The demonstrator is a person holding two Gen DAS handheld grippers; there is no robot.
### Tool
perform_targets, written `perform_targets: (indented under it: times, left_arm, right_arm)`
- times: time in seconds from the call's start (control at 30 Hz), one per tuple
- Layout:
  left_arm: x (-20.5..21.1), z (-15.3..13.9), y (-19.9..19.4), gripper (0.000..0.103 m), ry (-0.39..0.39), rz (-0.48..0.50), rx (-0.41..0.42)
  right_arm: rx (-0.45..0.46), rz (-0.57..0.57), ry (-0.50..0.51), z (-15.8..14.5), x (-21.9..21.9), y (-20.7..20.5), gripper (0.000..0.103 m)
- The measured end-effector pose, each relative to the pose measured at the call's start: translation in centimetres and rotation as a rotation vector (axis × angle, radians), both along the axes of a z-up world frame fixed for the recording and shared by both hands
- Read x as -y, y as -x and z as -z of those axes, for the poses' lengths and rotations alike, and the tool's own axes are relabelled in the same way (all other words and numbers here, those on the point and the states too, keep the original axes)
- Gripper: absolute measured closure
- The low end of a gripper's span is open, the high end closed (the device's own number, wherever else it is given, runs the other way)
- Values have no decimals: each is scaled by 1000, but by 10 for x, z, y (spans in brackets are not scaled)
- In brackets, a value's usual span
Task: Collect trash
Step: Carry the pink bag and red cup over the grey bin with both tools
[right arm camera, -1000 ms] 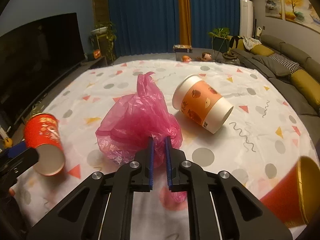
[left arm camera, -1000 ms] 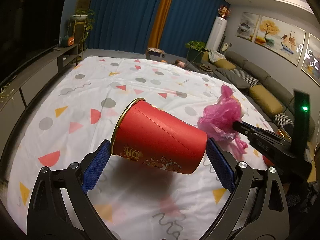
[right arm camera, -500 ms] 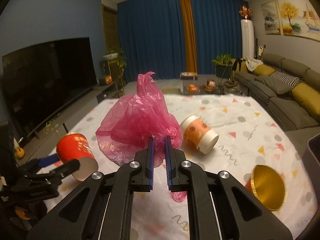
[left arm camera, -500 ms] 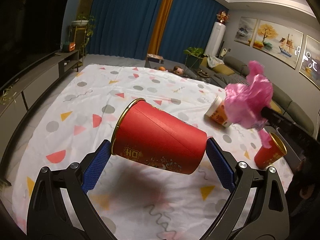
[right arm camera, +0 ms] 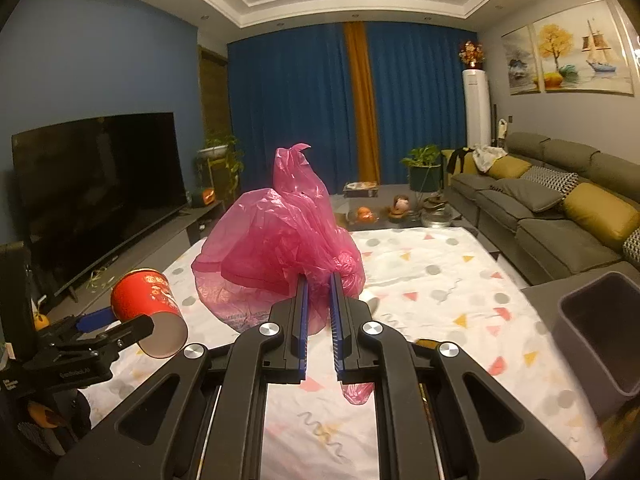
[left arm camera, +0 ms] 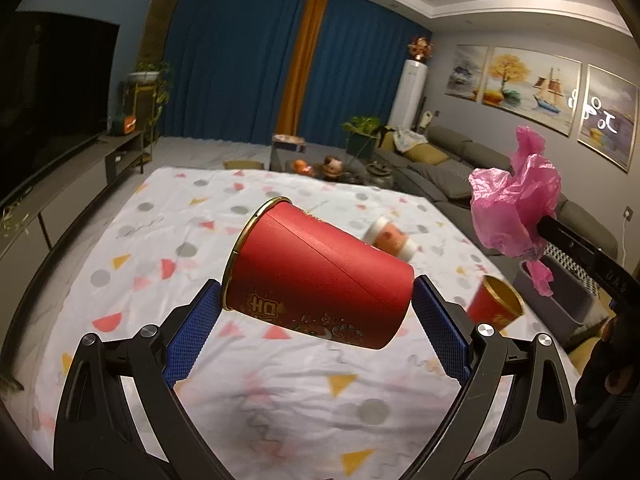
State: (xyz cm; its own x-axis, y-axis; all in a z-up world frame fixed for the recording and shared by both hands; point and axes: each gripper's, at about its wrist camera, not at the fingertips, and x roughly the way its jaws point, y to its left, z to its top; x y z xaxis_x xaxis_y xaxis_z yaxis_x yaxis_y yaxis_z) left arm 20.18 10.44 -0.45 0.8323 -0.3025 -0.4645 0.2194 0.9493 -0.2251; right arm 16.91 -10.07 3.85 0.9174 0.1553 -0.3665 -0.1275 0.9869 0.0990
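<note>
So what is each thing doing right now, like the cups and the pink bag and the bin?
Red cup: lifted off the sheet, tipped sideways, held end to end.
Left gripper: shut on the red cup.
Pink bag: crumpled, held in the air.
Right gripper: shut on the pink bag.
Second red cup: lying tipped on the sheet.
Orange-and-white cup: lying on its side.
Gray bin: upright, open on top.
TV: off.

The red cup point(left arm camera: 320, 276) carries gold Chinese characters near its rim, but they stand tilted and cannot be read for sure. The left gripper point(right arm camera: 100, 332) has small white print on its body, too blurred to read.
</note>
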Motion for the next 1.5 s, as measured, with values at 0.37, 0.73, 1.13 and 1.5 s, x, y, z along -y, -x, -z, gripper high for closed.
perform_targets:
  times: [0.37,0.73,1.13,1.5]
  left_arm:
    - [75,-21,19,10,-24,110,40]
    - [168,-29,27,10,-43,236,54]
    - [270,-39,26,10,-13,365,75]
    - [372,-34,15,10,48,461,63]
  right_arm:
    - [27,84,-15,-5,55,37,92]
    - [32,190,-34,-3,120,58,92]
    - [39,351,-62,5,195,74,92]
    - [-33,540,-47,39,284,67,92]
